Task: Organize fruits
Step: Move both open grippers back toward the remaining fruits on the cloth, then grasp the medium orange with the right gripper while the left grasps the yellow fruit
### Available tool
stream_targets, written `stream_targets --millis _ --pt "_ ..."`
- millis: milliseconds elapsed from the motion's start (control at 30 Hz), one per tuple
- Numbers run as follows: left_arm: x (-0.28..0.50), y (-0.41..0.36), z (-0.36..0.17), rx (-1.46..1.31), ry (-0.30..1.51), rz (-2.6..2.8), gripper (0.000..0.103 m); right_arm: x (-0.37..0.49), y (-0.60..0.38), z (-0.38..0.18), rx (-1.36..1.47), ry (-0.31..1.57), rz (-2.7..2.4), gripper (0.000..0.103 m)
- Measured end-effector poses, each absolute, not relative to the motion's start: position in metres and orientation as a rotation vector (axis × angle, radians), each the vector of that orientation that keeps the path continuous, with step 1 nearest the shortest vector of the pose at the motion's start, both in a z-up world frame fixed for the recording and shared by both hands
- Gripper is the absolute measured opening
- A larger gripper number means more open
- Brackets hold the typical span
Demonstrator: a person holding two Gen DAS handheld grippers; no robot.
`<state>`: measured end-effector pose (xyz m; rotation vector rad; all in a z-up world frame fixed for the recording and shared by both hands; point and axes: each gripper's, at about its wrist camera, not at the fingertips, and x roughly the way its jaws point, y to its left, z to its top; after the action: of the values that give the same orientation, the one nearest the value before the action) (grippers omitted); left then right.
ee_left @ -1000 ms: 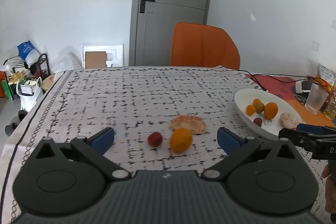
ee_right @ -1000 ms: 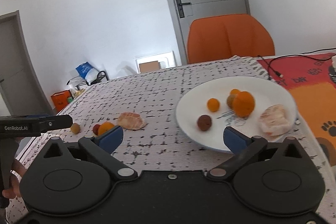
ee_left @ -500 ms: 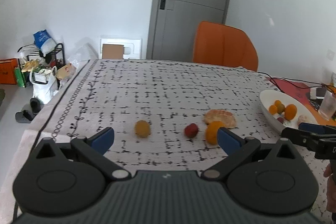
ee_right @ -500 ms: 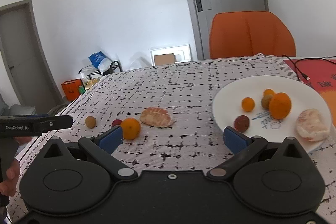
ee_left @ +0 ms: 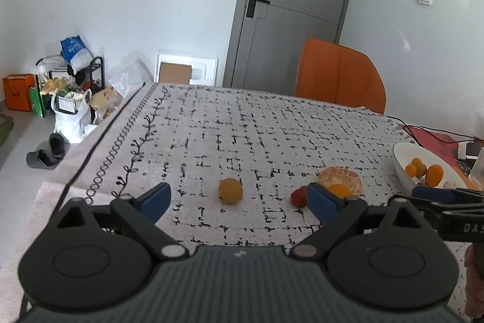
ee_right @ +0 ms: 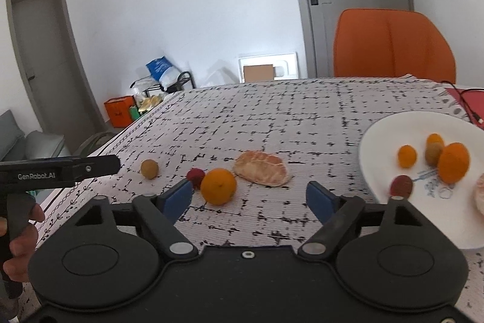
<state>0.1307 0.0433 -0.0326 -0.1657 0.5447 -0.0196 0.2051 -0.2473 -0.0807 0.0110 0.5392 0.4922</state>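
Now both grippers hang above the near edge of the table (ee_left: 272, 123), their jaws apart and closing with nothing held. Beyond the left gripper (ee_left: 239, 199), a small yellow fruit (ee_left: 230, 190) sits on the cloth between its fingers, untouched. Right of that lie a red fruit (ee_left: 299, 196), an orange (ee_right: 218, 186) and a peeled mandarin (ee_right: 262, 167), close together. The right gripper (ee_right: 249, 199) points at the cloth just near of the mandarin, and the orange sits beside its left finger (ee_right: 177, 199). At the right stands the white plate (ee_right: 390, 129), holding an orange, two small orange fruits, a brownish one, a dark red one and a peeled piece at its right edge
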Motion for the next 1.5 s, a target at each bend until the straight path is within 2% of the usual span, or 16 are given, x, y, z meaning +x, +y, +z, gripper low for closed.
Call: stream_targets --millis 233,433,600,700,967,1067,1133,1267,1500 --pt "0.143 0.044 -0.041 -0.169 0.571 -0.031 0.078 0.217 -0.232 -0.085 0.001 0.570 0.525 0.070" --pt "0.155 0.046 -0.048 -0.167 0.602 -0.040 0.061 0.228 -0.222 -0.091 -0.008 0.607 0.549 0.060" --pt "0.166 0.047 -0.052 -0.166 0.622 -0.040 0.051 0.237 -0.217 -0.096 -0.009 0.629 0.560 0.058" --pt "0.172 0.047 -0.055 -0.167 0.636 -0.041 0.047 0.241 -0.214 -0.098 -0.006 0.641 0.570 0.053" --pt "0.187 0.047 -0.062 -0.162 0.663 -0.045 0.039 0.251 -0.211 -0.104 -0.005 0.669 0.583 0.050" --pt "0.190 0.048 -0.066 -0.166 0.673 -0.038 0.039 0.252 -0.211 -0.105 0.001 0.675 0.594 0.046" --pt "0.193 0.048 -0.068 -0.166 0.674 -0.033 0.038 0.253 -0.208 -0.106 -0.005 0.678 0.600 0.040" --pt "0.196 0.046 -0.067 -0.160 0.678 -0.034 0.023 0.254 -0.207 -0.106 0.001 0.682 0.608 0.035" --pt "0.185 0.039 -0.056 -0.149 0.651 -0.053 0.023 0.244 -0.213 -0.099 -0.001 0.657 0.600 0.035"
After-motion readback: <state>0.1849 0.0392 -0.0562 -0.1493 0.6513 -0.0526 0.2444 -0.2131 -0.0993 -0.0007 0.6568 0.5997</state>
